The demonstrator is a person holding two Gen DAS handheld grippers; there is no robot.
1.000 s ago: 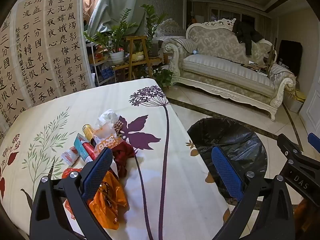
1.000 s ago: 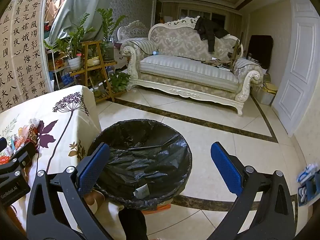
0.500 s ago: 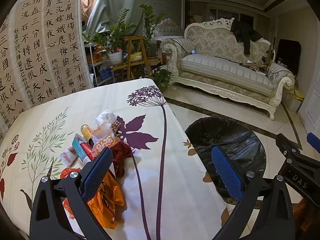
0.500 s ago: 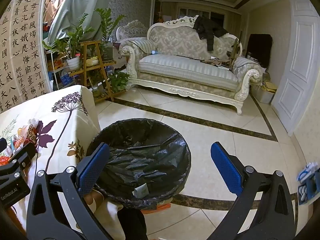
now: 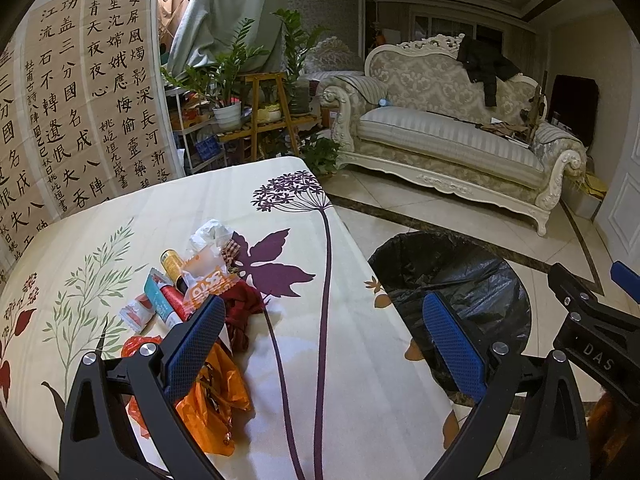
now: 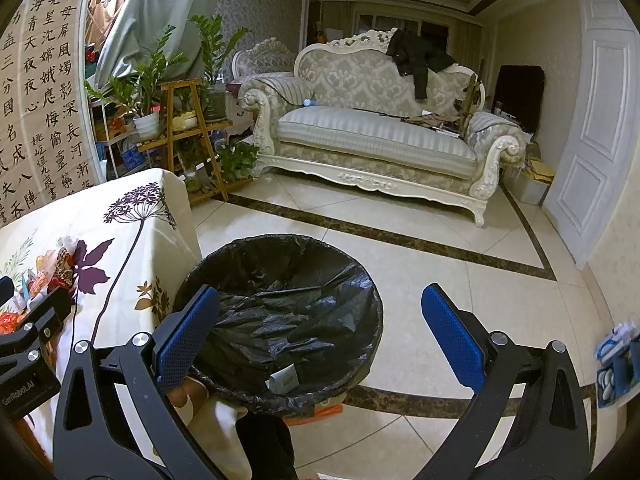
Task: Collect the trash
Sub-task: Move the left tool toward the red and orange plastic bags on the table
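Trash point(image 5: 200, 300) lies heaped on your worktop point(image 5: 360, 360), beside the lined bin point(image 6: 280, 312); your left gripper point(image 5: 320, 340) and right gripper point(image 6: 316, 332) hover with fingers spread, empty, ready.

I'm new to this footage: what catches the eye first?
A bright heap of trash, orange plastic bag nearest, lies on the floral tablecloth ahead of the open left gripper. The black-lined trash bin stands on the floor beside the table, under the open right gripper.
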